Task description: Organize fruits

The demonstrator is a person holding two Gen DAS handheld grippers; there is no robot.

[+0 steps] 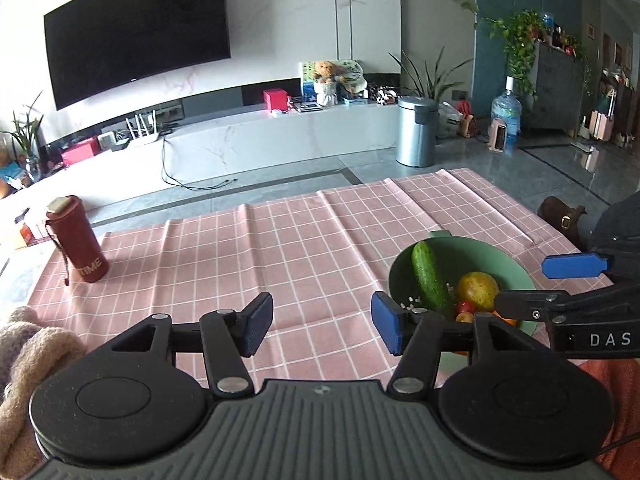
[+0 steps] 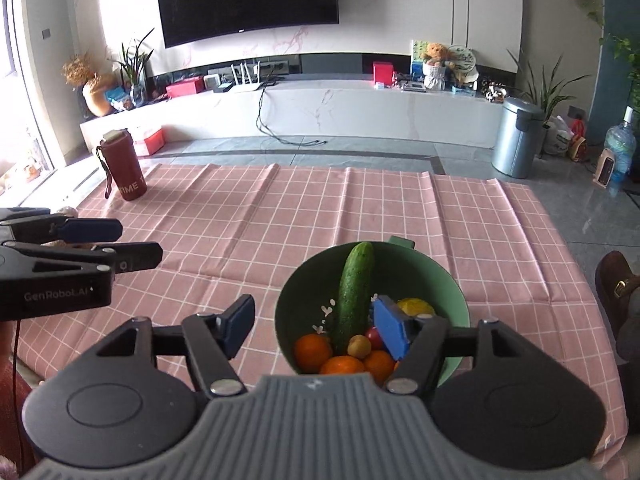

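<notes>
A green bowl [image 2: 448,284] stands on the pink checked tablecloth [image 2: 280,216] near the front right. In it lie a cucumber [image 2: 354,292], several oranges [image 2: 313,352], a yellow fruit [image 2: 416,306], a small red fruit [image 2: 374,336] and a small tan fruit [image 2: 359,346]. My right gripper [image 2: 316,326] is open and empty, just above the bowl's near rim. My left gripper [image 1: 322,326] is open and empty over bare cloth left of the bowl [image 1: 516,264]. The cucumber [image 1: 430,278] and a yellow-green fruit [image 1: 478,290] show there too.
A dark red flask [image 2: 124,168] stands at the table's far left corner, also in the left wrist view [image 1: 78,240]. Beyond the table are grey floor, a TV bench and a metal bin [image 2: 516,138]. A brown shoe [image 2: 616,284] is beside the table's right edge.
</notes>
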